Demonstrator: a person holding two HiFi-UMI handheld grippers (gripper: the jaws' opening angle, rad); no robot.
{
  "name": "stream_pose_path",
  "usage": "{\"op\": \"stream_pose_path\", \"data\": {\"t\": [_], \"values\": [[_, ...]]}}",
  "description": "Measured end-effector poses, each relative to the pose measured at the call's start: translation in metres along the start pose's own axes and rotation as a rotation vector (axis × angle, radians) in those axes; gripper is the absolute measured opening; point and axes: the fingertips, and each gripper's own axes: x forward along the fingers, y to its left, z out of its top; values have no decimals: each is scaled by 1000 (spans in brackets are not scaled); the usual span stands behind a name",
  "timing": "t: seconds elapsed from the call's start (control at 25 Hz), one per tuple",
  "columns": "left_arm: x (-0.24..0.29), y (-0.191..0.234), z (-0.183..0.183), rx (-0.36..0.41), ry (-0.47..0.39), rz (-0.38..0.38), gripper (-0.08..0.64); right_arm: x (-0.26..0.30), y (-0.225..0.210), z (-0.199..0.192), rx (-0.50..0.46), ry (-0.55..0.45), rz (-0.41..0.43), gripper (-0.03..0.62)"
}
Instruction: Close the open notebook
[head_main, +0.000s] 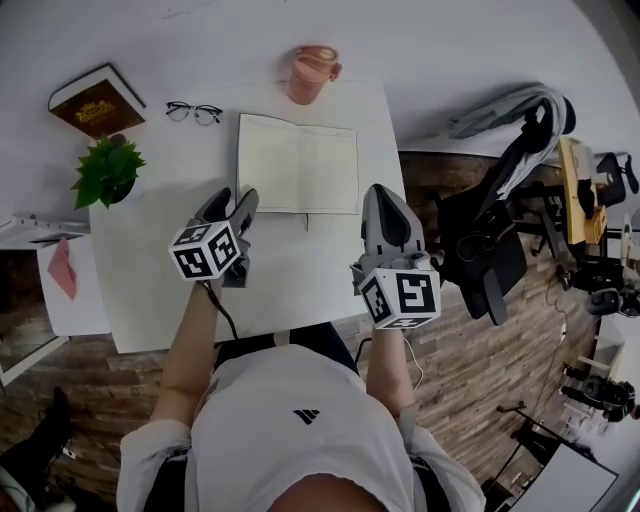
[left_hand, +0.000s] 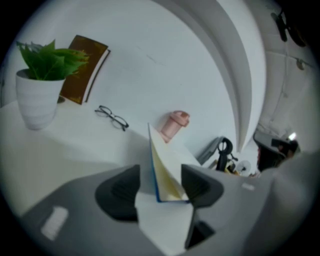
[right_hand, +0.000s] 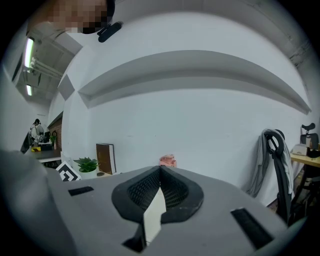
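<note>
The open notebook, cream-paged w/ a thin blue cover edge (head_main: 298, 163), lay flat and face-up mid-way across the white rectangular table (head_main: 300, 270). Its spine ran away from the person and both halves were spread, so the closing hadn't been done yet.

The grey hand-held left gripper w/ its marker cube (head_main: 236, 200) sat at the notebook's near-left corner, jaws spread wide. Its own view showed that corner btwn the pads, nearer the right-hand one, w/ neither pad pressing on it. Whether a pad brushed the paper couldn't be told. Prob. reason for the wide gape: room to get a jaw round the left cover edge, so that half could be lifted and folded over onto the other.

The matching grey right gripper (head_main: 382, 195) hovered just beside the near-right corner, jaws closed together on nothing. Likely it was placed there either as a blunt tip to pin the right half, or simply out of the cover's swing; that's a guess.

Other items stood away from the fold path:
- a pink lidded cup (head_main: 312, 72) at the table's far edge
- black-rimmed glasses (head_main: 194, 112) far-left of the notebook
- a brown hardback book (head_main: 97, 102) propped further left
- a green leafy plant in a white pot (head_main: 108, 172) near the left edge

None looked set to block the cover. Main risks, as a judgement: the thin edge slipping from the jaws, or the notebook sliding on the smooth top if unpinned.
</note>
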Motion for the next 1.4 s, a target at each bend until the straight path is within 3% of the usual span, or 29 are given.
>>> {"op": "stream_pose_path", "data": {"t": [0.12,0.24,0.32,0.56,1.12,1.4], "values": [[3,0,-10,-23,33,-10,235,2,-3,-3,2,8,10,-5],[3,-3,-14,-32,41,-8,131,1,-7,-5,3,8,14,-5],[1,-5,-11,-33,23,-7,110,0,-10,-5,5,6,15,-5],[-4,-31,5,38,-38,-42,37,-4,-17,-2,4,-4,21,-3],[16,-124,12,230,-69,-144,30,-27,-61,8,12,-42,-5,-5],[40,-159,-3,275,-44,-159,44,-35,-90,7,16,-45,-10,-3]]}}
